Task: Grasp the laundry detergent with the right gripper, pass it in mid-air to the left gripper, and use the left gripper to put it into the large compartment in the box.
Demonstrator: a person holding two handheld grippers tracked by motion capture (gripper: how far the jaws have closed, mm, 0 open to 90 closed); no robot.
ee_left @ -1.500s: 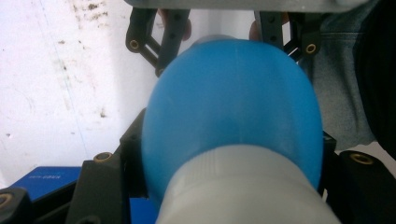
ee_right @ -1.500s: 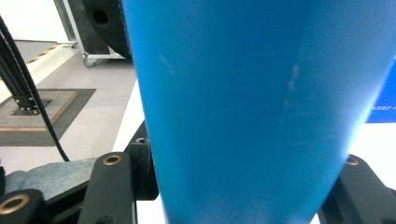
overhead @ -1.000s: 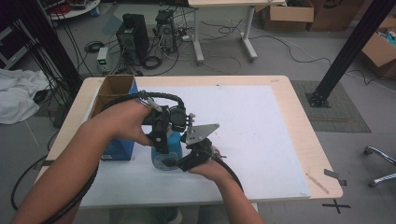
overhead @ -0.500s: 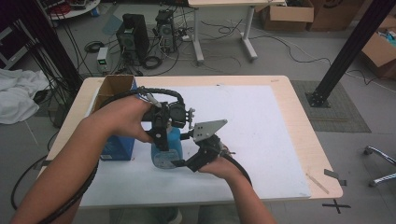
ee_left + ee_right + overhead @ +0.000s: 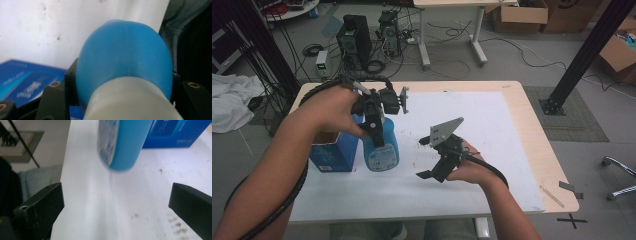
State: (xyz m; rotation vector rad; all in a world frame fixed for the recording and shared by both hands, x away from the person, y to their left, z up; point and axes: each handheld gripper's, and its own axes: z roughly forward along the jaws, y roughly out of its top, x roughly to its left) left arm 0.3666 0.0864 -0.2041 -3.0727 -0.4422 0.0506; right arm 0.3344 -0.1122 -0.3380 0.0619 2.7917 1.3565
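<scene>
Left hand-held gripper (image 5: 376,131) pinching blue bottle (image 5: 381,149) beside open blue box (image 5: 332,155); right hand-held gripper (image 5: 426,159) spread, just opened, empty.

High view overhead, gripper views close, sharing blue bottle (image 5: 380,145)

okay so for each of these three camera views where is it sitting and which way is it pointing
High view: above the person's side, looking forward and down on the table; both forearms enter from below, left gripper clamped on the blue bottle, right gripper open.
Left gripper view: on that gripper, looking along its jaws at the bottle they hold.
Right gripper view: on that gripper, looking between its wide jaws, which have just been opening with nothing between them, toward the bottle.
Shared: the blue box.
</scene>
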